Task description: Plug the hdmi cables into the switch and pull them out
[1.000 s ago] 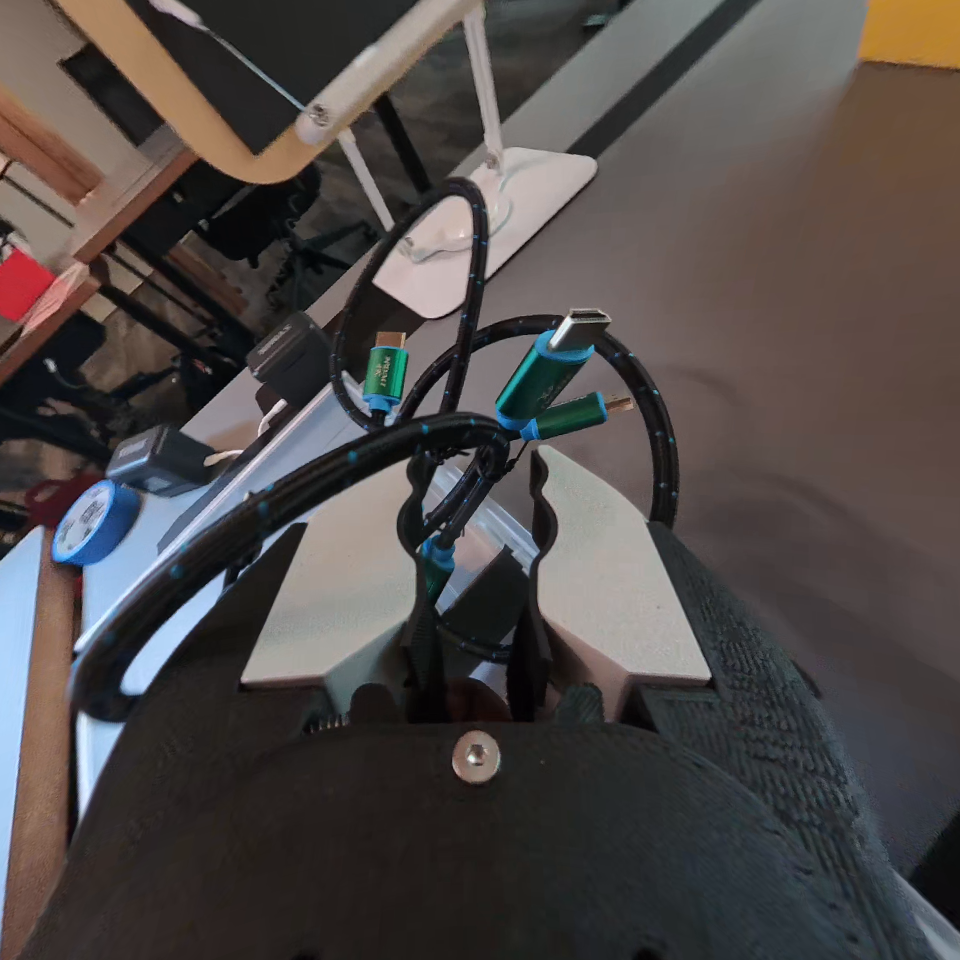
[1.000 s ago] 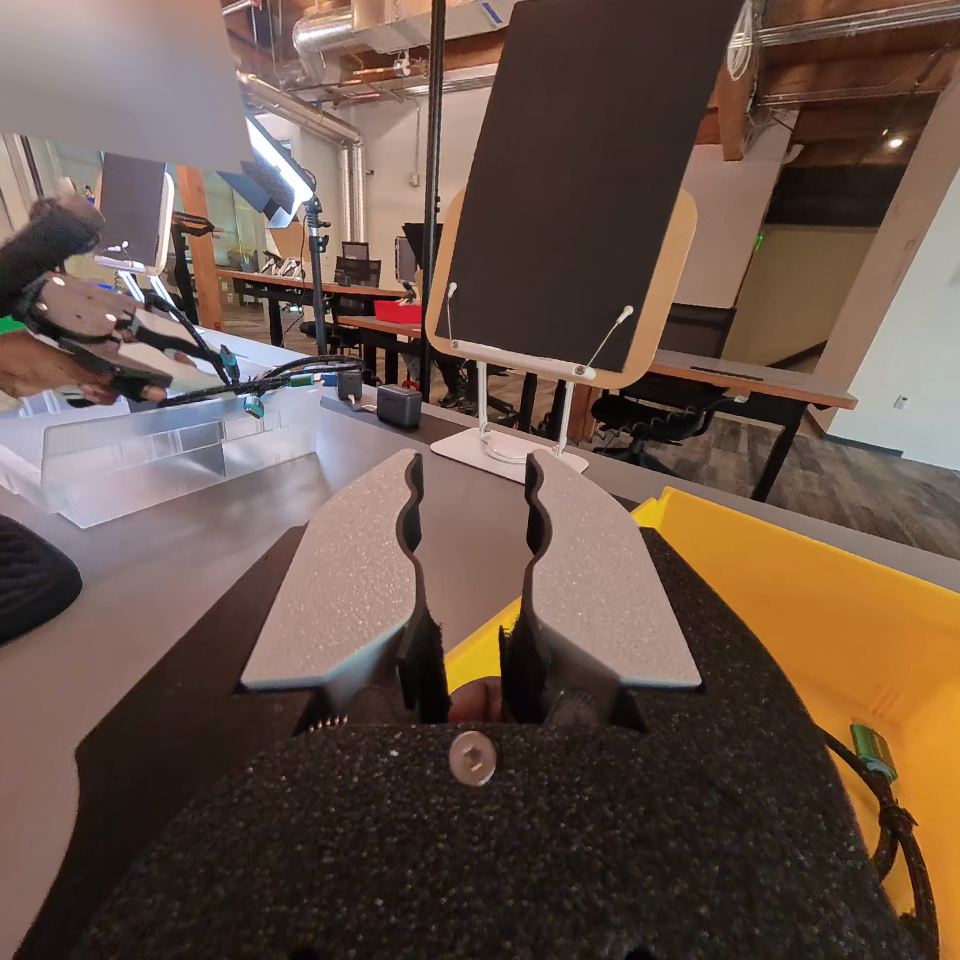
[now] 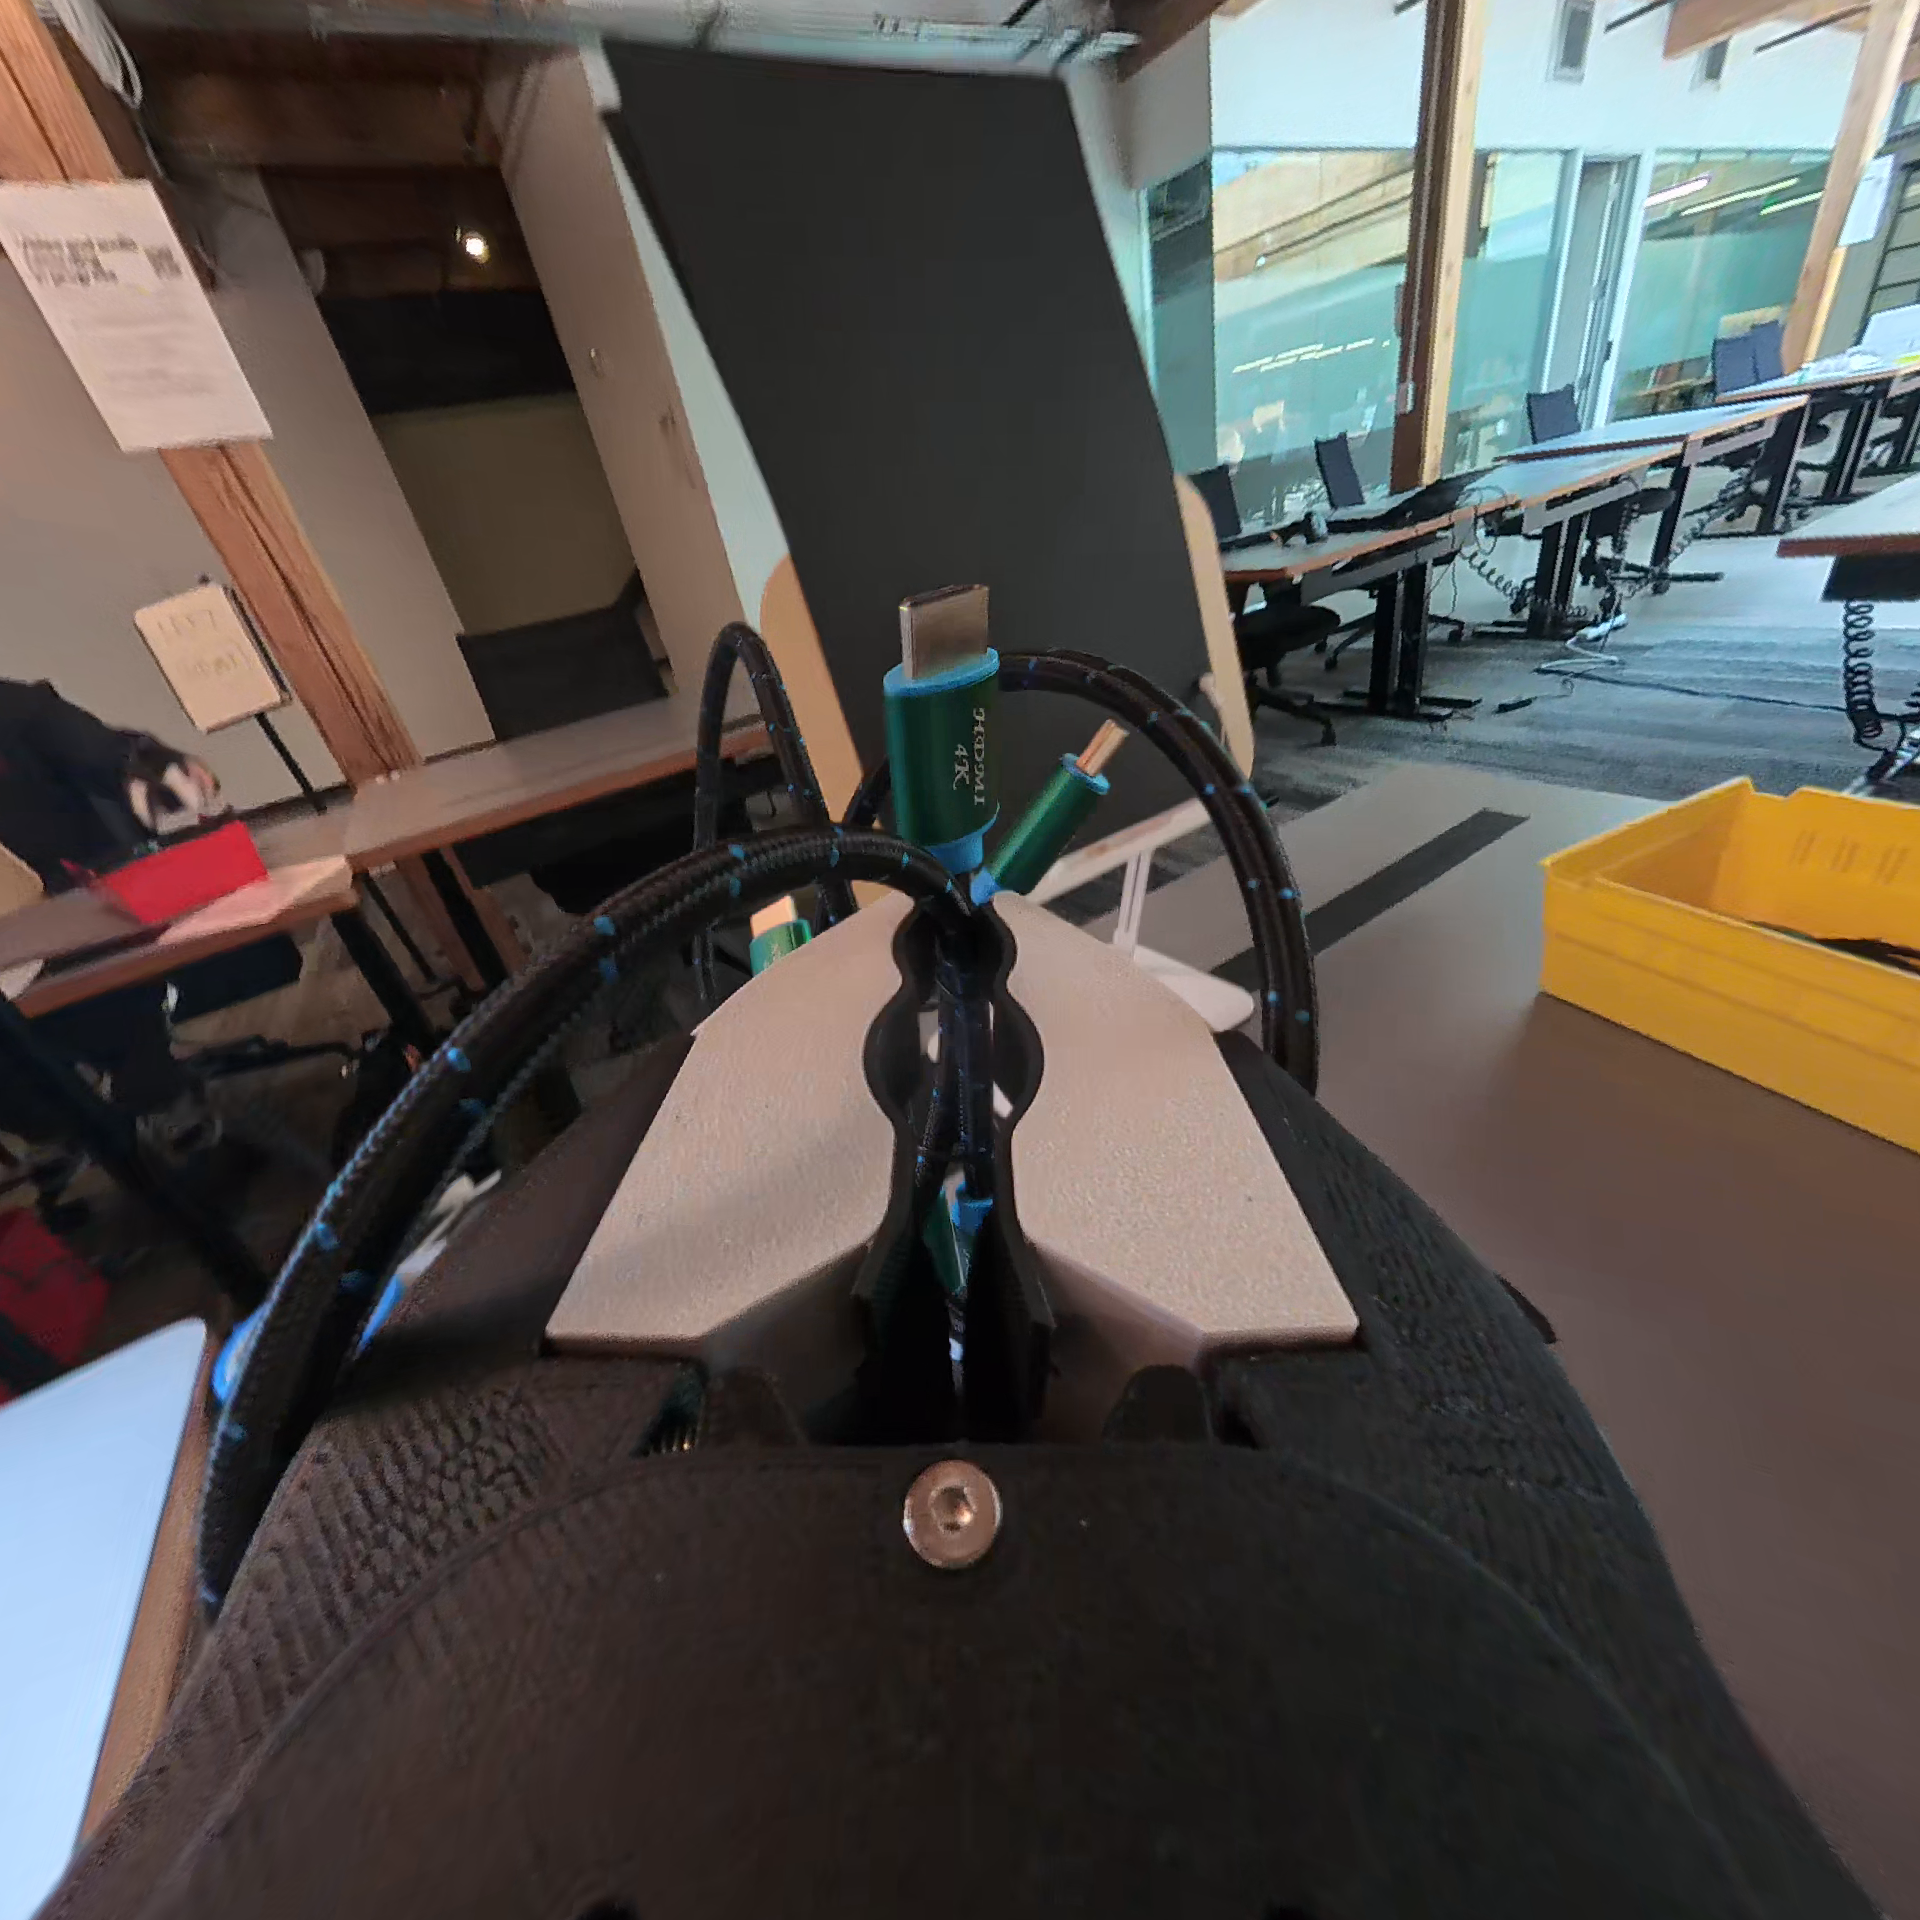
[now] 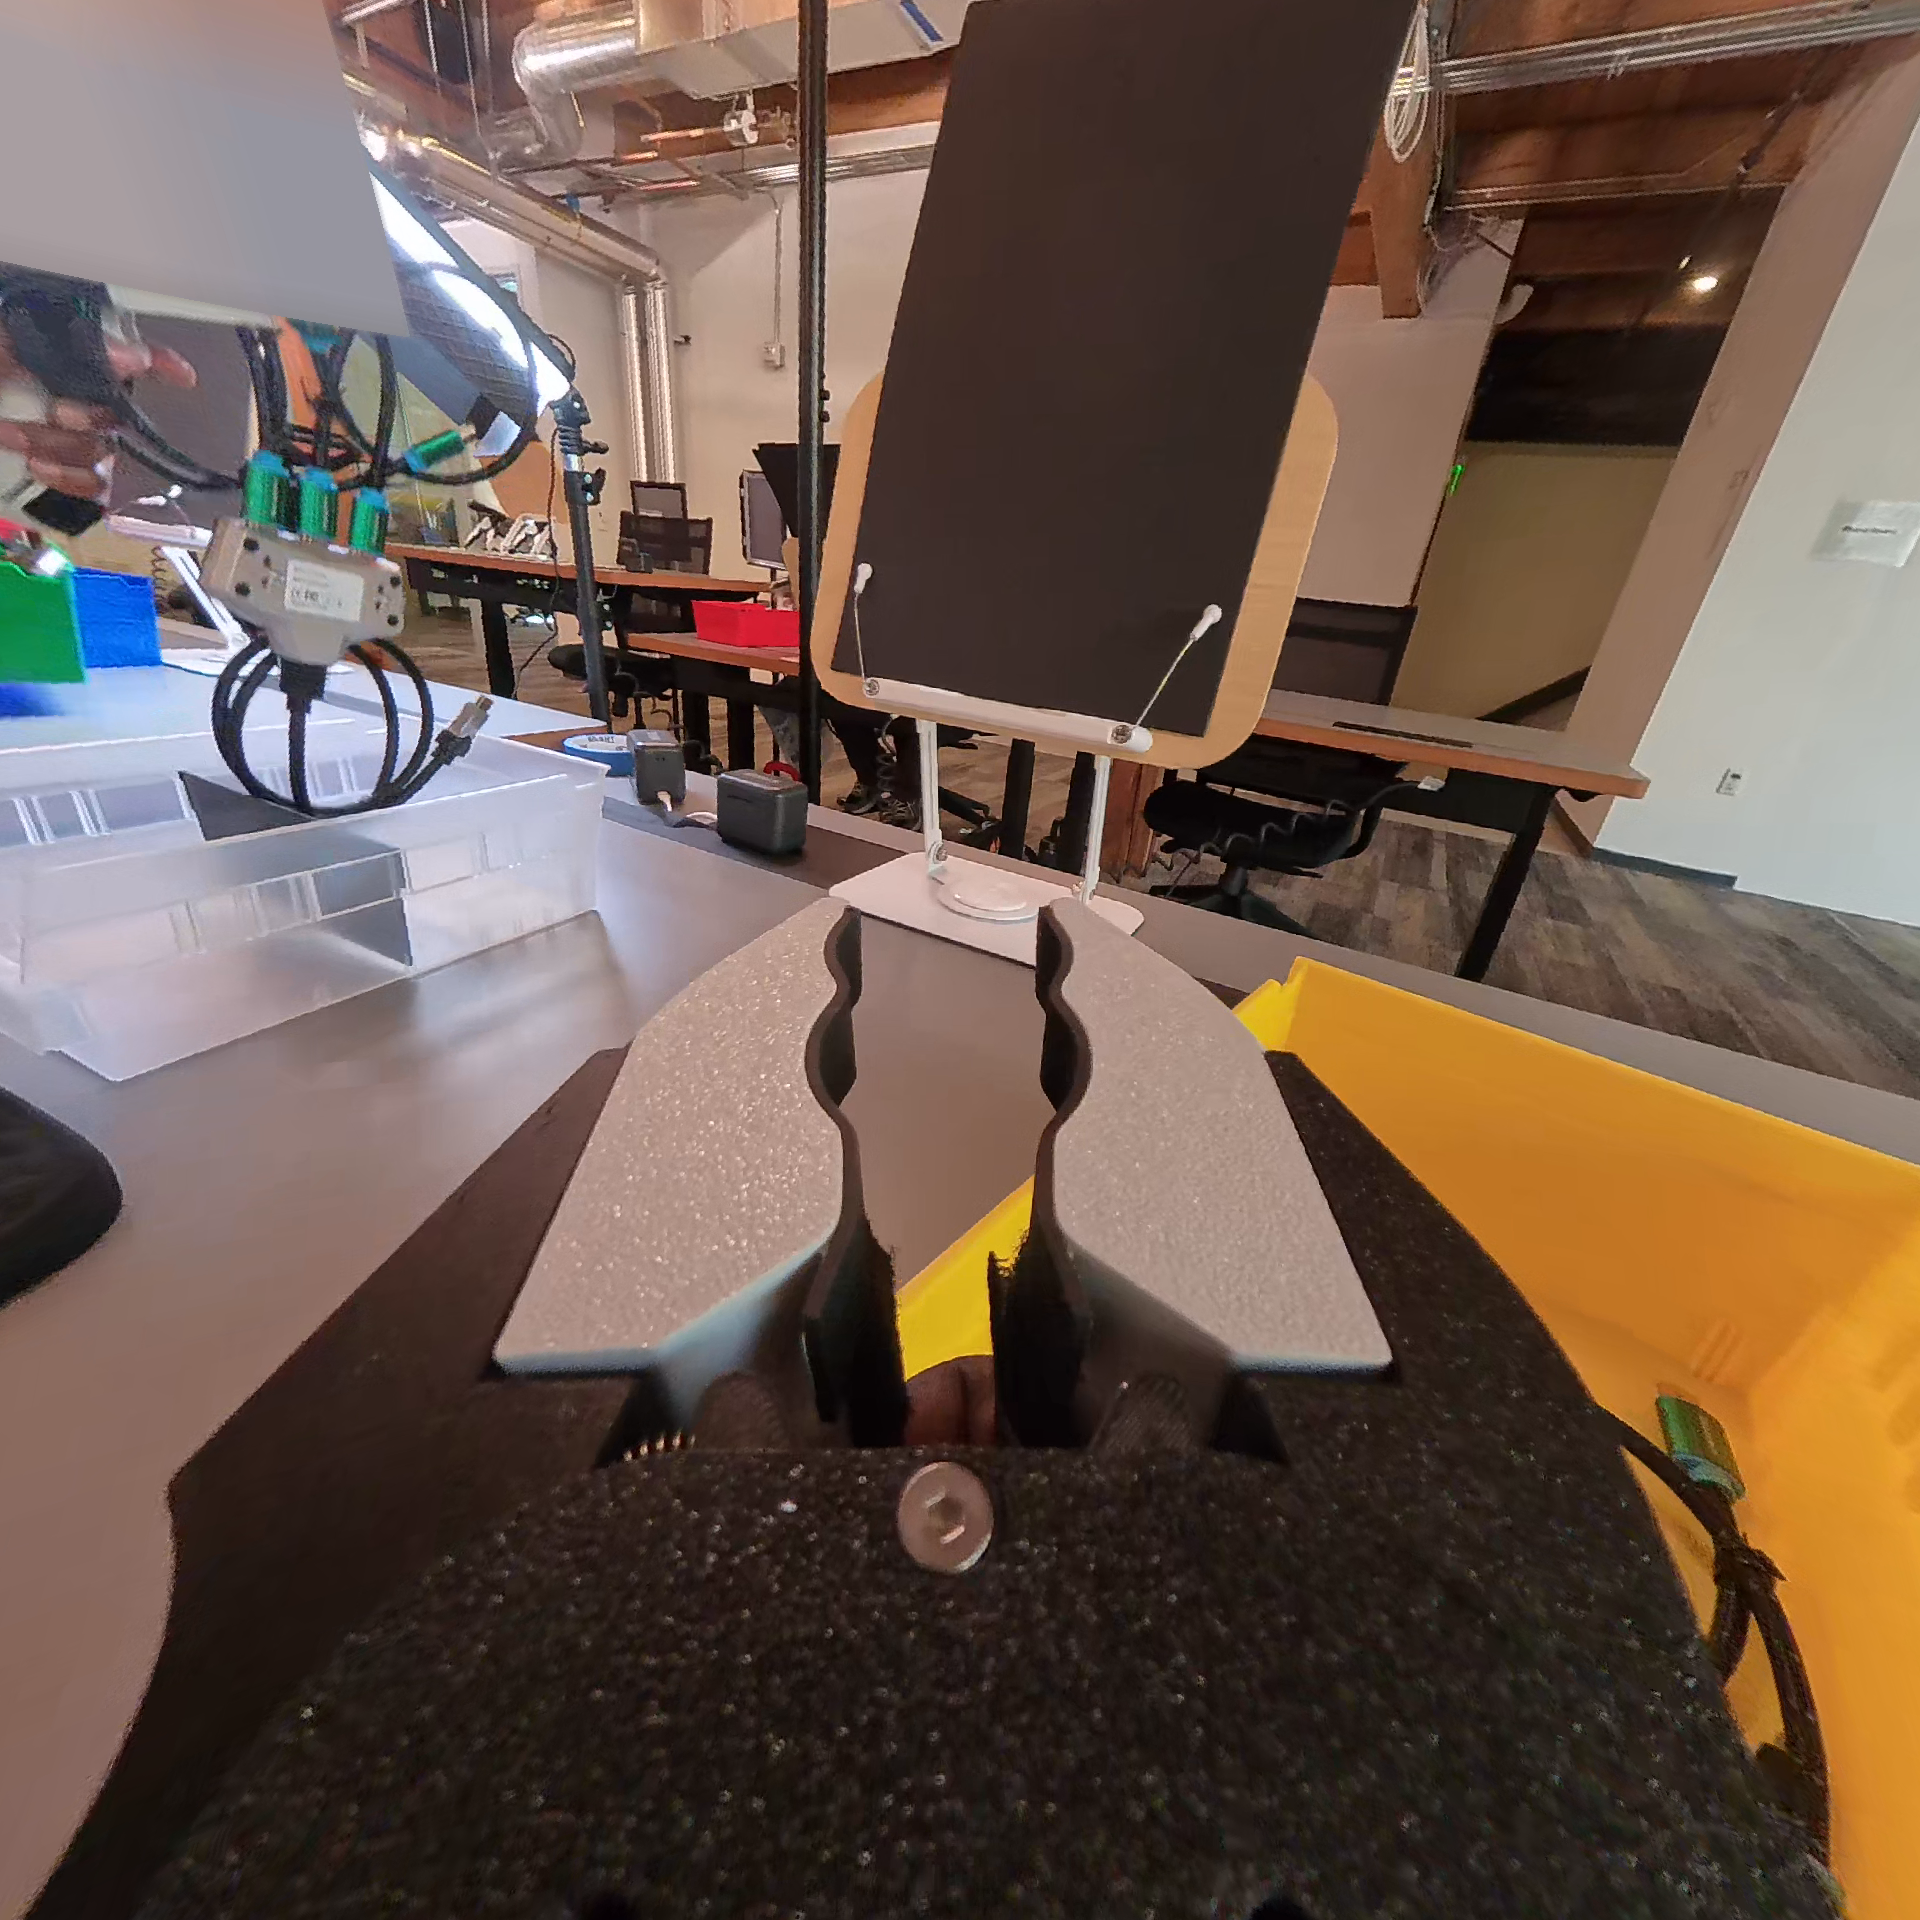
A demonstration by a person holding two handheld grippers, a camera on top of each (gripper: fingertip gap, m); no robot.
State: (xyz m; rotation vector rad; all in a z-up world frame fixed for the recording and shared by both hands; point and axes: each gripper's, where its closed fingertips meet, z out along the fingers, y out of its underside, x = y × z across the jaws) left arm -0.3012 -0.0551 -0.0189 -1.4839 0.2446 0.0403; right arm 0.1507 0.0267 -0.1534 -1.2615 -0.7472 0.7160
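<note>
Open office: desks, chairs

Both wrist views close along own fingers; shared: yellow bin, black board on stand.

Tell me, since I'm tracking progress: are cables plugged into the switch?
Plugged in: three green plugs sit in the switch, hanging over the clear tray.

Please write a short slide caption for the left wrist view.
Left gripper shut on a bundle of braided cables, green plugs pointing up, yellow bin at right.
</note>
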